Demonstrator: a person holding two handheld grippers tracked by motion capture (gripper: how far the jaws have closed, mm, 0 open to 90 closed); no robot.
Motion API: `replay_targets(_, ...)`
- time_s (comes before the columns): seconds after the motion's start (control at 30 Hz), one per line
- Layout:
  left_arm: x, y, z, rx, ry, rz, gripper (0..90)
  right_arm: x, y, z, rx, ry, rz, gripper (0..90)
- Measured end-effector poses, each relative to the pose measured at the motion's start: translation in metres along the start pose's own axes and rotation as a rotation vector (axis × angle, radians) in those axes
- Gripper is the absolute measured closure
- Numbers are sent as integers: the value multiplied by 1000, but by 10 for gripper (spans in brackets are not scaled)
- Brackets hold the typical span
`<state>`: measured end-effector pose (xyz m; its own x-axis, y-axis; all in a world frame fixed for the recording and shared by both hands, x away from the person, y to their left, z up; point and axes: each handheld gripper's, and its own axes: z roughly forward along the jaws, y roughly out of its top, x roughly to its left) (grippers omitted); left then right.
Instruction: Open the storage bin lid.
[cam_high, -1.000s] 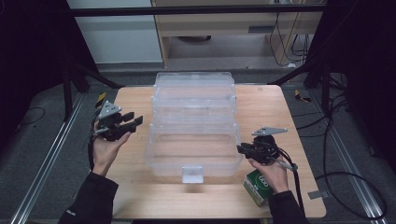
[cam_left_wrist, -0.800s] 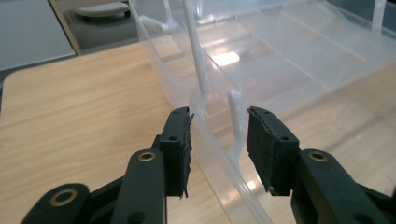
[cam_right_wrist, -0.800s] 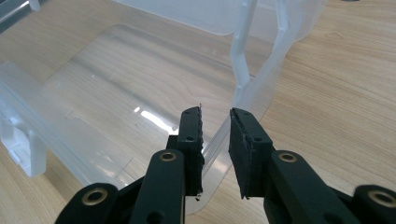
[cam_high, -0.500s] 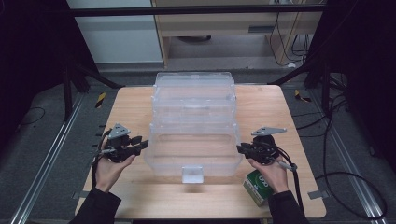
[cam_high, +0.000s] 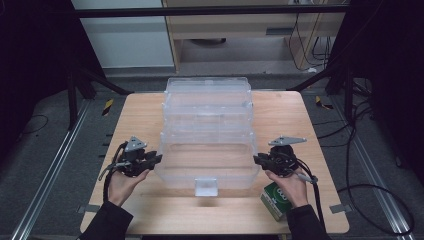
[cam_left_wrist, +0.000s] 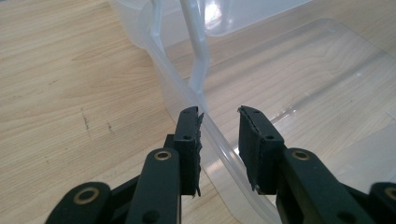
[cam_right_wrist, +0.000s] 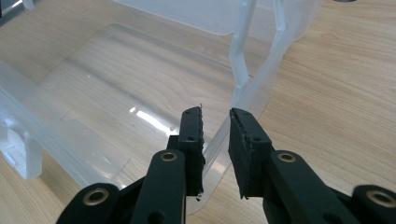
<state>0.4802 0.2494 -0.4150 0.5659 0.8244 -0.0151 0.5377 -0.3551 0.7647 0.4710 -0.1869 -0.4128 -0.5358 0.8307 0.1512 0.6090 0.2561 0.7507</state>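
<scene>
On table (cam_high: 280, 107): 3 clear bins (cam_high: 206, 162), 1 green box (cam_high: 276, 200), 2 tongs.

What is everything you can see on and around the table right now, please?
Storage box: one, clear plastic, stepped tiers, middle of the table, a latch tab at its near side.
Carton: one, green and white, near right part of the table, partly under the right hand.
Table: one, light wood.
Left gripper: one, black, at the box's left rim; the rim runs between its jaws, which have just been closing, a gap on one side.
Right gripper: one, black, at the box's right rim, jaws close around it.
Hands: two, in dark sleeves, at the near edge.
</scene>
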Motion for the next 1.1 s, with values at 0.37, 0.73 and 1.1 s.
replay_targets(0.37,8,-4,-14,-64,14,-17,588,1,5,-17,-29,-53,-15,602)
replay_targets(0.73,23,-5,-26,-113,82,-46,470,-10,-1,-53,8,-102,-6,368)
replay_targets(1.1,38,-11,-27,-112,120,-92,439,-17,-7,-74,98,-110,5,294)
